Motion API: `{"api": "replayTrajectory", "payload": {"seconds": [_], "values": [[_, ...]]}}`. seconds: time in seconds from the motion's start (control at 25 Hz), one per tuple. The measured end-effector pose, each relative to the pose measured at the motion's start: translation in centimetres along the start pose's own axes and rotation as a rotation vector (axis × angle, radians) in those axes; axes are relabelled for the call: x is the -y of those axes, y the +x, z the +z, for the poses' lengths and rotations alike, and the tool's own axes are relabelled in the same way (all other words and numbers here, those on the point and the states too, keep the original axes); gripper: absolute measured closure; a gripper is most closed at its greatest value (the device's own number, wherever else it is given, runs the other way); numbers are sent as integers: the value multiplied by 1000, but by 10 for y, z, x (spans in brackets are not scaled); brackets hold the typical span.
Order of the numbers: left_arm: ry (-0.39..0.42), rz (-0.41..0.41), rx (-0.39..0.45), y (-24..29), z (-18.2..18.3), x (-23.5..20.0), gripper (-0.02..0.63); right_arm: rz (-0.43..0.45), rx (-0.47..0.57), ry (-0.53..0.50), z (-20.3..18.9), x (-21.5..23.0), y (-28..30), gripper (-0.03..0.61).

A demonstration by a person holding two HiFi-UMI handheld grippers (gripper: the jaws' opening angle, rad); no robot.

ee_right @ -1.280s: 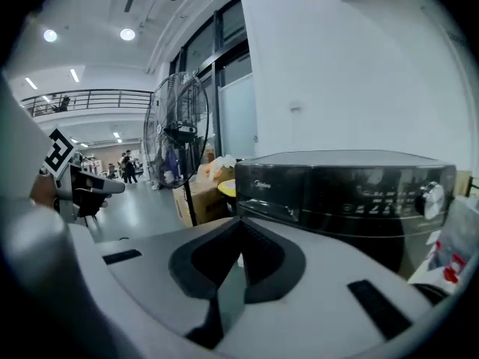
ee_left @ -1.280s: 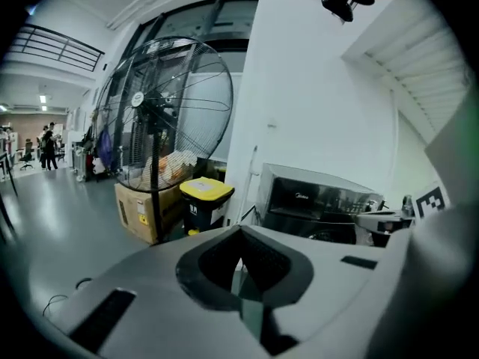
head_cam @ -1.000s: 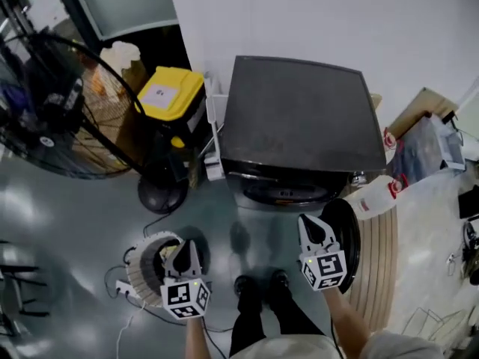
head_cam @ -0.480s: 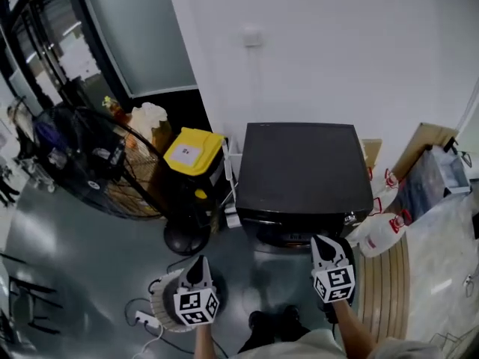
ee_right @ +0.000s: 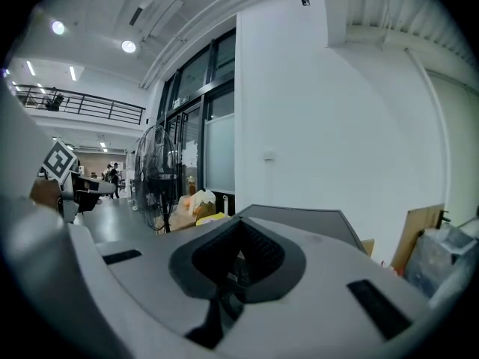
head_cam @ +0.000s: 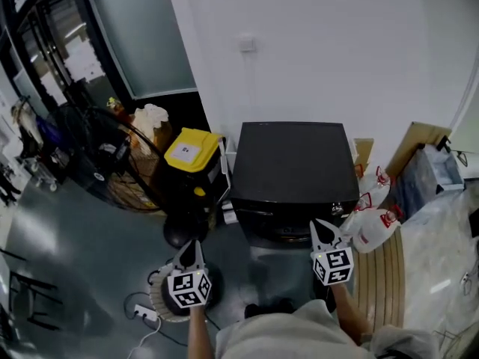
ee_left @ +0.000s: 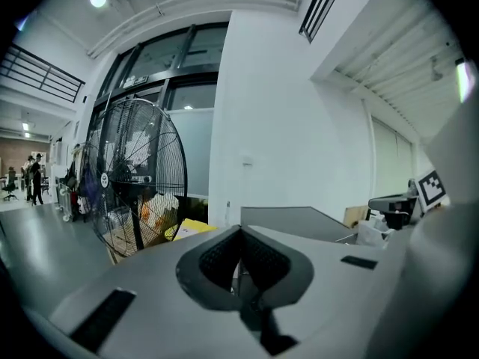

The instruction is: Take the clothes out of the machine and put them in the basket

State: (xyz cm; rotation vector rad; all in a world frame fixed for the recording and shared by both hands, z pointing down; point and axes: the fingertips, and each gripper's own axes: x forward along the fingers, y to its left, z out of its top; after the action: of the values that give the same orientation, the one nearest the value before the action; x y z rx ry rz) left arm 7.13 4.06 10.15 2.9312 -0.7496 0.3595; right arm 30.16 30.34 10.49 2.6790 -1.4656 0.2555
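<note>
The left hand-held gripper and right hand-held gripper are pressed together, empty. No clothes show; they are likely soft and light, best pinched at a fold.

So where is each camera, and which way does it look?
Head view: on the person's head, steeply down at the black machine; shows forearms, left gripper and right gripper.
Left gripper view: on that gripper, along its shut jaws, toward the fan.
Right gripper view: on that gripper, along its shut jaws, toward the machine.
Shared: both gripper views see the machine's top.
</note>
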Motion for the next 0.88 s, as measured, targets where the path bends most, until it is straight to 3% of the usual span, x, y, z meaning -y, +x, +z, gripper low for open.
{"api": "replayTrajectory", "payload": {"seconds": [0.88], "values": [[4,-51,12,8,10,22,595,-21,0,-8,8,5,-12,557]]}}
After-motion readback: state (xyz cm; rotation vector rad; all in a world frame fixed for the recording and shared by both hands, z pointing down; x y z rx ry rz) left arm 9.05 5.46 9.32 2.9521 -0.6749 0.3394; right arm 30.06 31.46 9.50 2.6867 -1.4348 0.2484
